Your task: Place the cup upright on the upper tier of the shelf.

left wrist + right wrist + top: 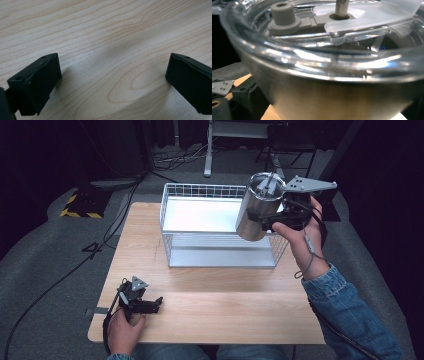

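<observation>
Tabletop (210, 315): pale wood, bare apart from the basket at its far side and the left tongs at the near-left edge.
Basket (220, 256): white wire, far centre-right of the tabletop; floor looks bare. Its right rim lies just below the tumbler.
Tumbler (257, 210): steel body, clear lid with a straw through it; held in the air over the basket's right side, tilted, lid toward the far side. In the right gripper view the lid (337, 37) and a grey plug (283, 15) sit very close to the camera.
Right tongs (272, 222): clenched on the tumbler's side wall, seemingly below mid-height; exact jaw contact partly hidden by the hand.
Left tongs (112, 82): released, jaws wide apart, resting low on the tabletop, well apart from the basket.
Risk 1: smooth steel wall, one-sided grip; judged likely to slip or rotate in the jaws if tilt grows.
Risk 2: base may catch the basket's right rim on lowering and tip the tumbler outward.
Risk 3: straw and lid could spill contents, if any; contents not discernible.
Obstruction: basket rim only; left tongs too far to steady.
</observation>
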